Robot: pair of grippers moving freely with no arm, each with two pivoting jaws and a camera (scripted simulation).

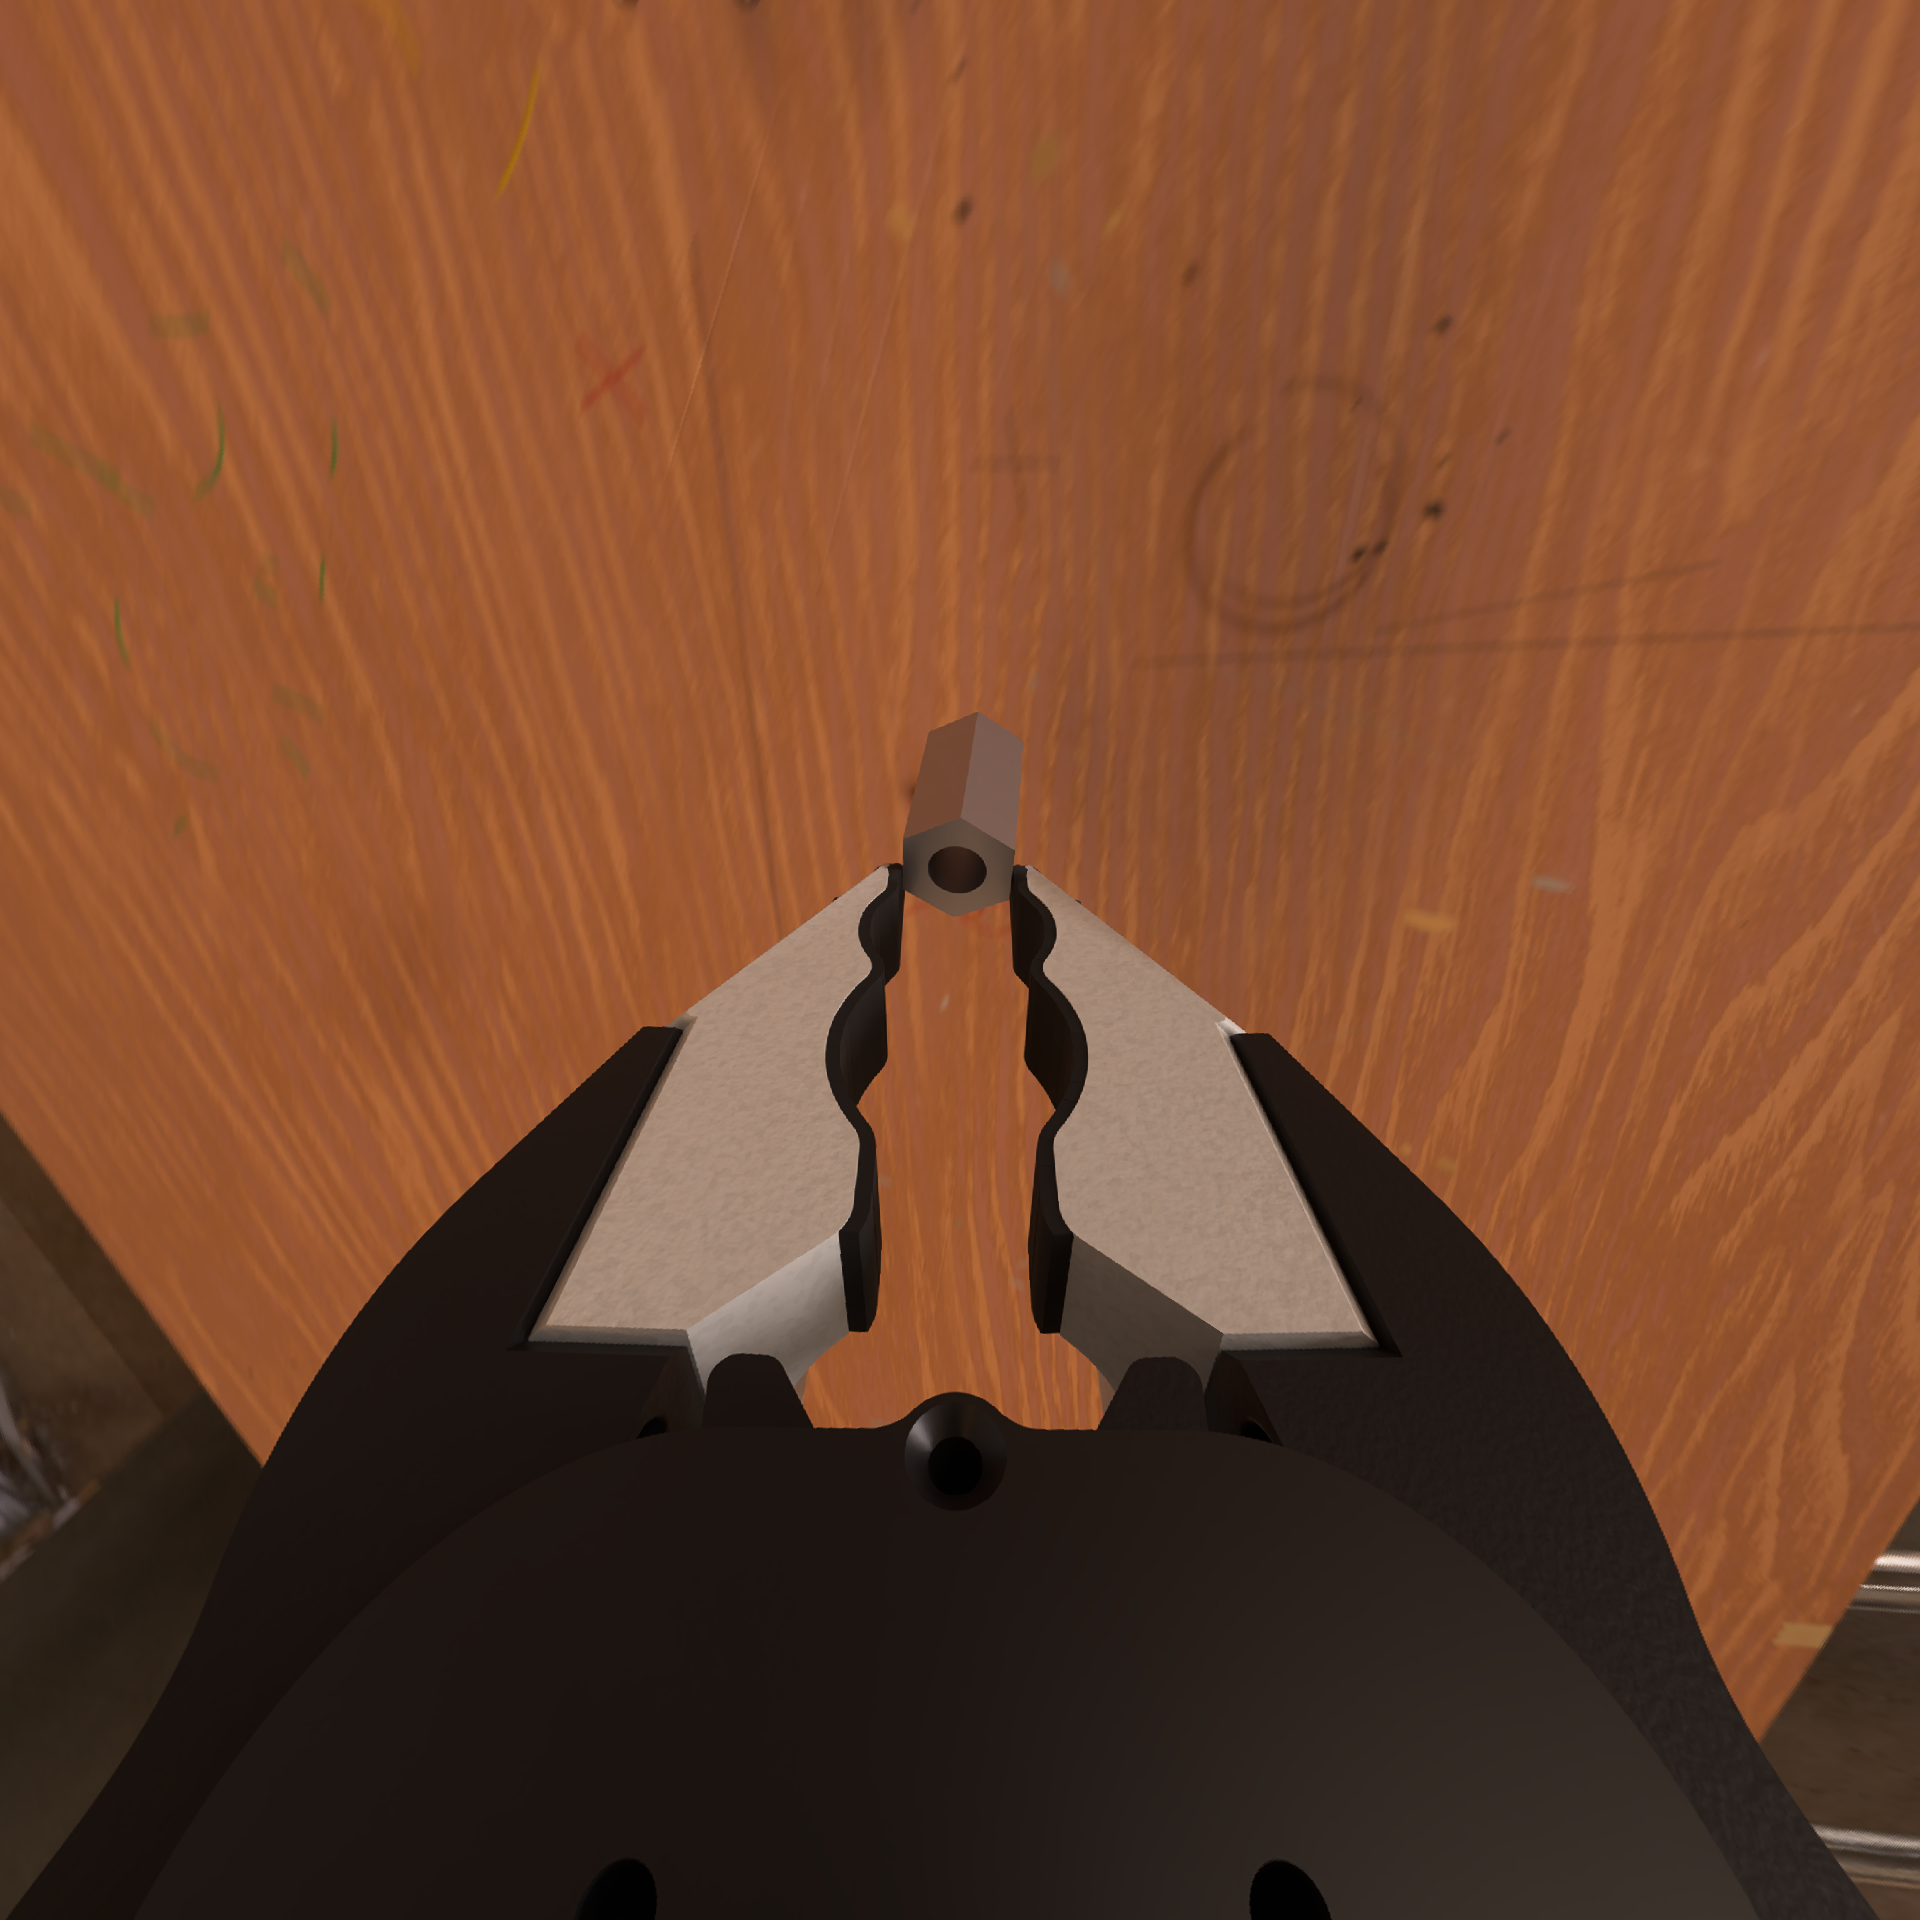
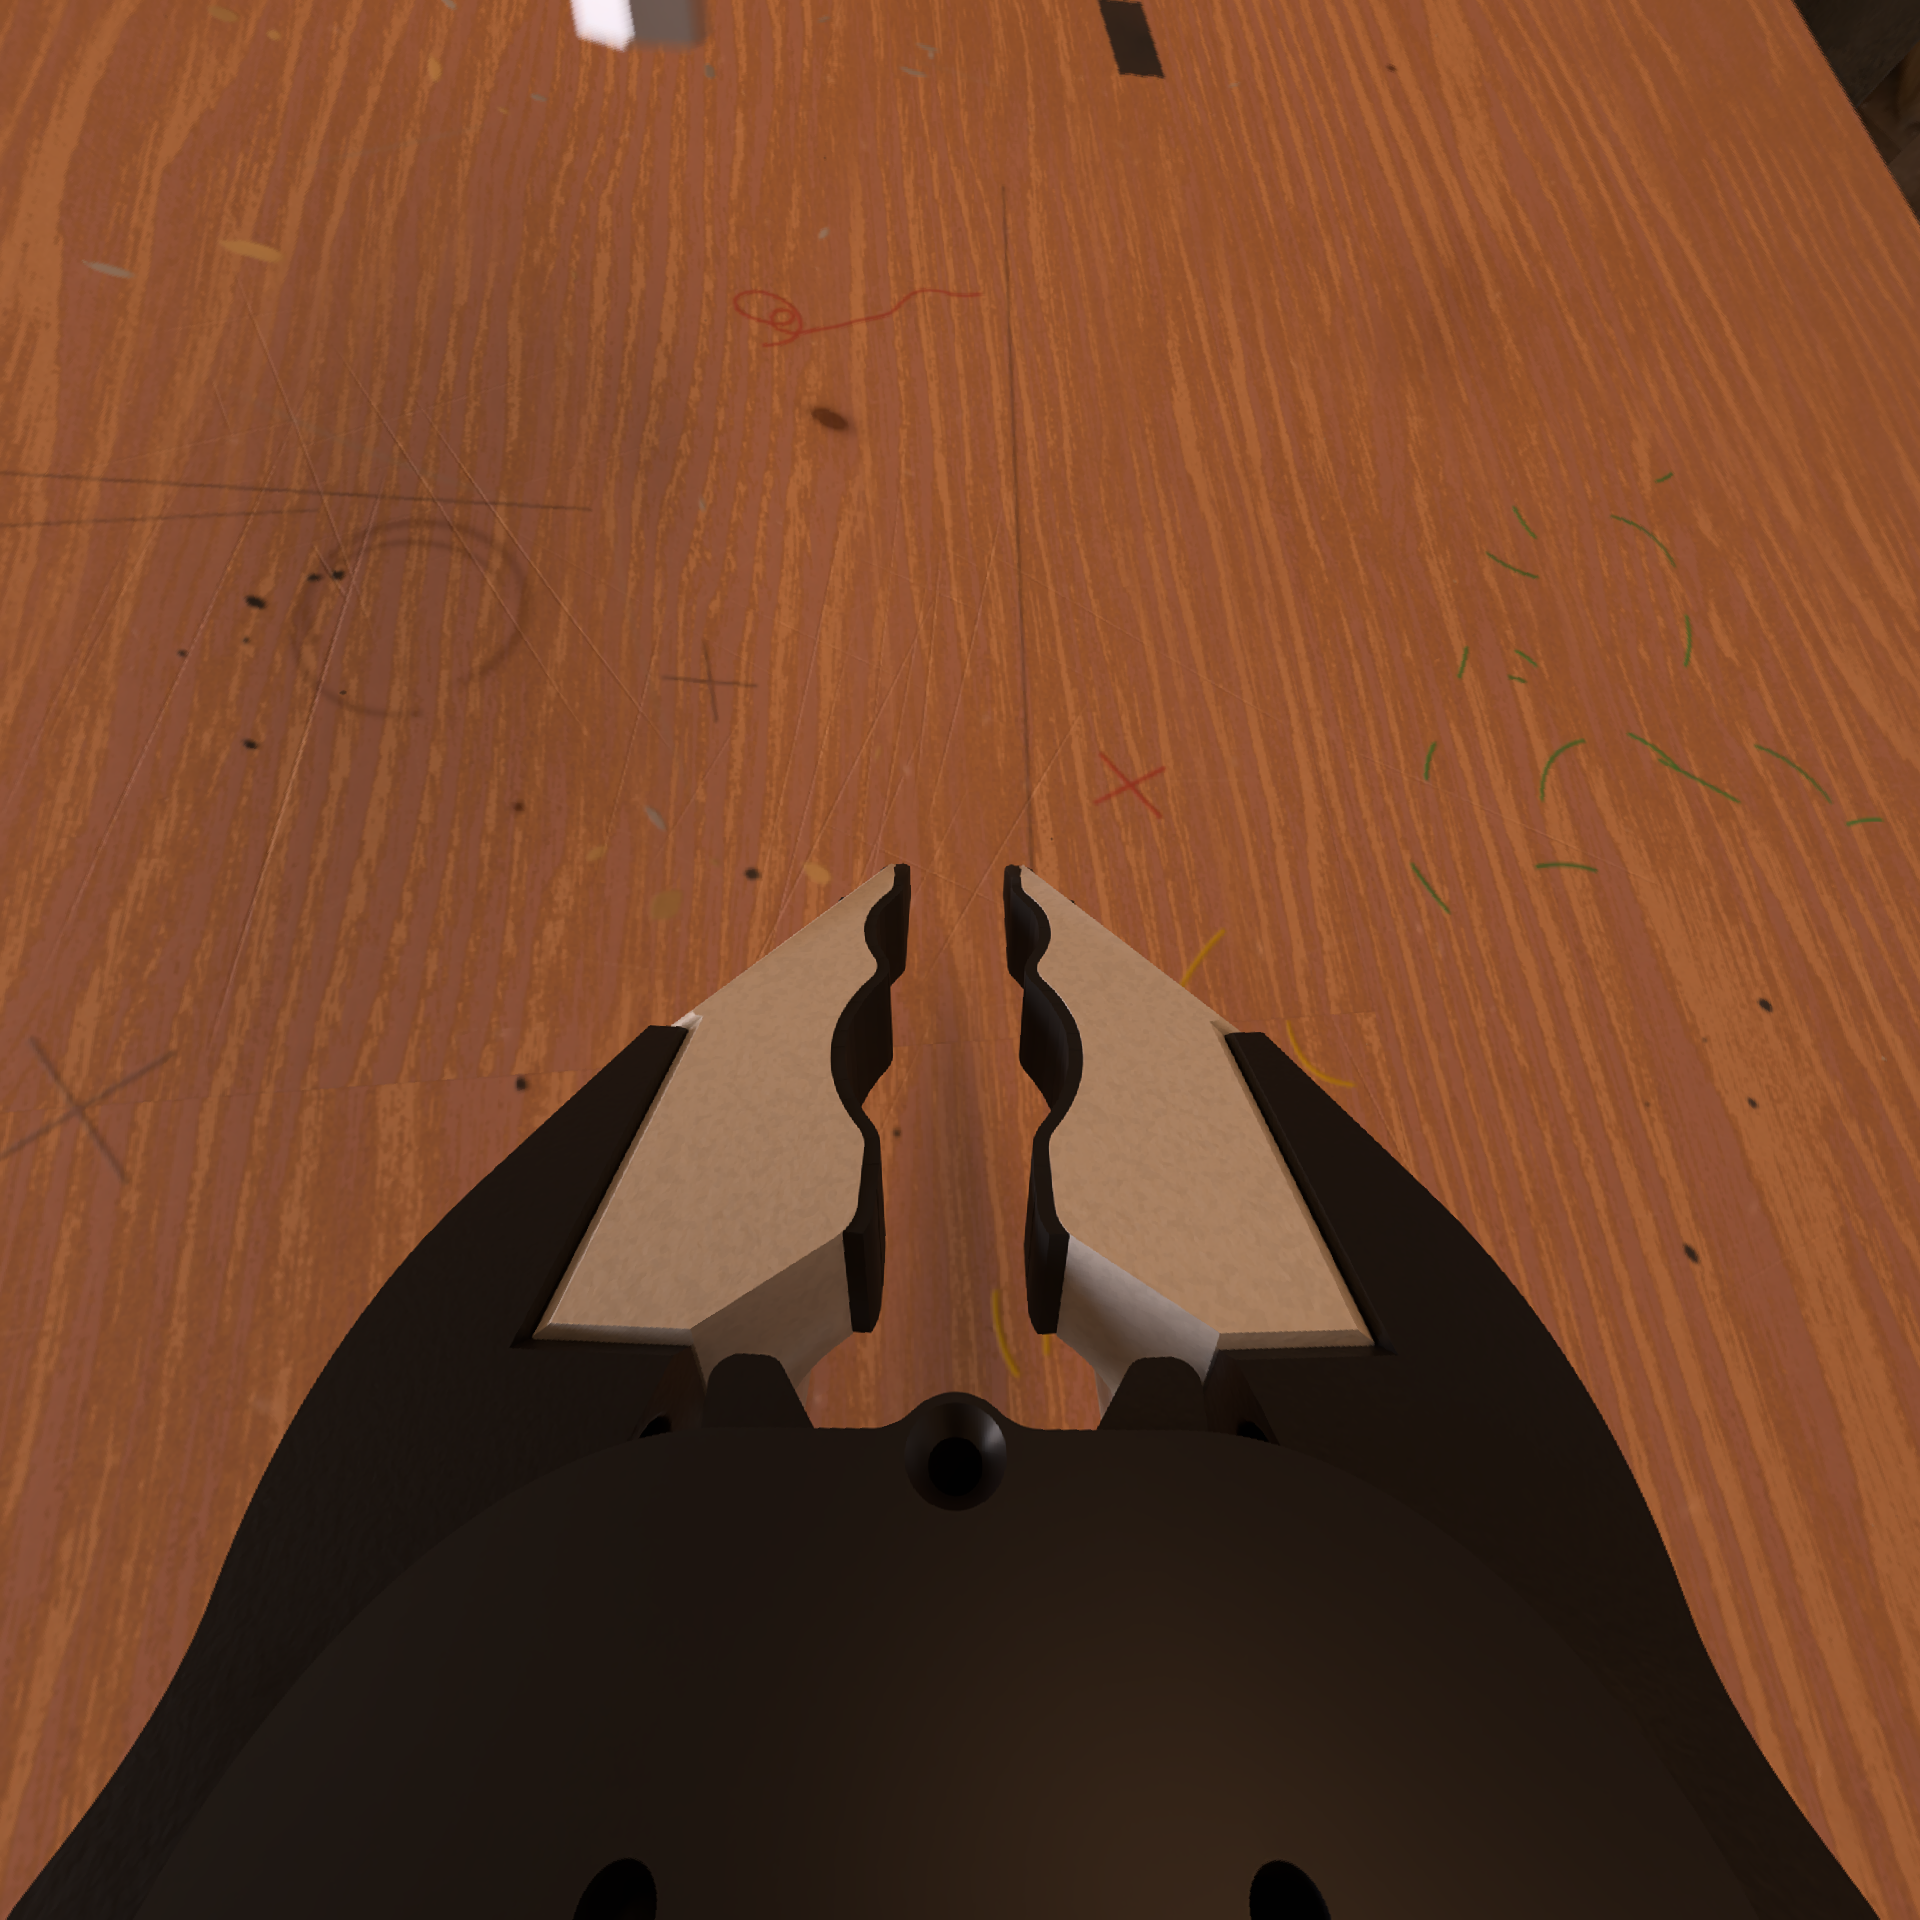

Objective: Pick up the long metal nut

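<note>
The left gripper [image 1: 956, 871] jaws clench the long metal nut [image 1: 961, 816] at their tips (bore facing the camera) above the bench [image 1: 1351, 312], while the right gripper [image 2: 956, 871] jaws stand parted, grasping nothing.

Surface: your wooden table [image 2: 1351, 364], orange-brown, streaked grain, scratched.
Marks: you see a red cross [image 2: 1129, 784], a faint ring stain [image 2: 405, 618] and green scribbles [image 2: 1621, 686].
Far edge: a white block [image 2: 634, 19] and a black strip [image 2: 1132, 36].
</note>
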